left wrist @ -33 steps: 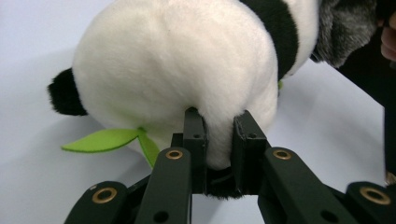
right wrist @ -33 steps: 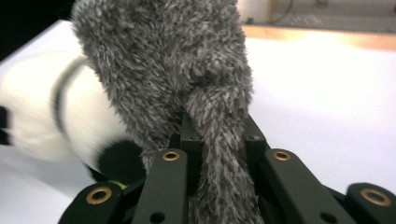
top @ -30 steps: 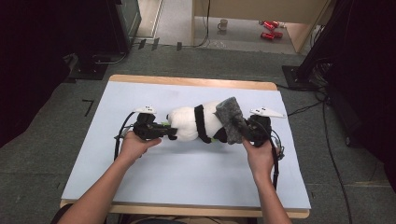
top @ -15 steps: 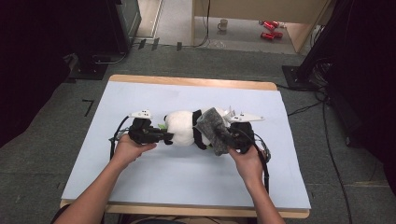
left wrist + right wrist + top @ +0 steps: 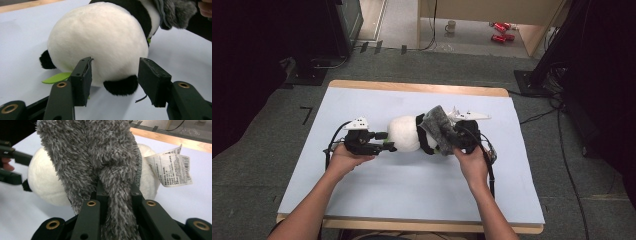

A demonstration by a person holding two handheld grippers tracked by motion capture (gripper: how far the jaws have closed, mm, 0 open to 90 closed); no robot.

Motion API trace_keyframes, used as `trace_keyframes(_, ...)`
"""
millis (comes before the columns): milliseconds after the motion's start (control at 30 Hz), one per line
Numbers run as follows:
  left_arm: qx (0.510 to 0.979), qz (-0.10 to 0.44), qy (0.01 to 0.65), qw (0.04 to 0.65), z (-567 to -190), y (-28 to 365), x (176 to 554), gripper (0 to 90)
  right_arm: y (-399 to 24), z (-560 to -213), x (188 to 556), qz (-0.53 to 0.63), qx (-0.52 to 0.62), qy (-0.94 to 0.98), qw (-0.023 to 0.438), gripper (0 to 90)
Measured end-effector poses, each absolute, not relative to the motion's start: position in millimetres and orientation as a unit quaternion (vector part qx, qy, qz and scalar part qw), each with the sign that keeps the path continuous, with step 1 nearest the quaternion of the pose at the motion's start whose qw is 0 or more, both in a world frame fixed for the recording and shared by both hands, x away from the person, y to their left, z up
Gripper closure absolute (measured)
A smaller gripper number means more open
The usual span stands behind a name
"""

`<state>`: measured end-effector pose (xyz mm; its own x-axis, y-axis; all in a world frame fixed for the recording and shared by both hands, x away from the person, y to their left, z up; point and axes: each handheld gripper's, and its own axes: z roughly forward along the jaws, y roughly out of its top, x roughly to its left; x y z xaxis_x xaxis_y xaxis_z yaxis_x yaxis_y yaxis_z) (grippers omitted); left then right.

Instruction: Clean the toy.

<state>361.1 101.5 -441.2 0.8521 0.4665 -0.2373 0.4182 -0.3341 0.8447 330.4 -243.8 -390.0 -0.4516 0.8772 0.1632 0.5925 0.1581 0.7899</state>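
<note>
the left tool [image 5: 113,82], jaws just opening, is sitting around the round plush panda [image 5: 100,42]; the right tool [image 5: 116,202] is pinching shaggy grey fabric [image 5: 100,157].

The high view looks forward and down over the whole table [image 5: 362,105]. Both gripper views sit close, facing the plush panda [image 5: 407,134] [image 5: 100,40] [image 5: 42,182] from opposite ends.

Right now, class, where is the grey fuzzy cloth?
In the high view the grey fuzzy cloth lies draped over the right end of the plush panda, mid-table, pinched in the right gripper.
</note>
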Motion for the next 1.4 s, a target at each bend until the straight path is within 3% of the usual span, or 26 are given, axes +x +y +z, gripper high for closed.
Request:
trace_keyframes(267,0.802,0.026,0.269,0.533,-443.3,105.7,362.4,38.8,-235.5,-381.5,355.3,0.407,0.502,0.743,0.176,77.8)
trace_keyframes(600,0.823,0.055,0.276,0.493,-459.2,80.2,370.9,28.2,-233.2,-377.7,372.8,0.405,0.514,0.737,0.168,77.8)
trace_keyframes(767,0.811,0.075,0.290,0.502,-464.5,73.4,375.4,29.0,-232.9,-376.9,371.1,0.408,0.513,0.736,0.167,77.7)
trace_keyframes(900,0.808,0.091,0.292,0.504,-467.1,72.5,376.7,36.1,-233.4,-376.8,369.8,0.412,0.512,0.735,0.167,77.5)
trace_keyframes(1133,0.802,0.094,0.327,0.491,-464.3,71.1,377.0,62.3,-236.4,-373.9,361.6,0.435,0.507,0.728,0.158,77.2)
trace_keyframes(1233,0.802,0.084,0.323,0.495,-460.6,70.8,374.9,69.5,-236.8,-370.1,355.6,0.432,0.507,0.729,0.162,77.2)
trace_keyframes(1400,0.799,0.027,0.312,0.513,-448.1,72.4,369.8,72.1,-242.8,-358.0,342.5,0.447,0.508,0.719,0.158,77.3)
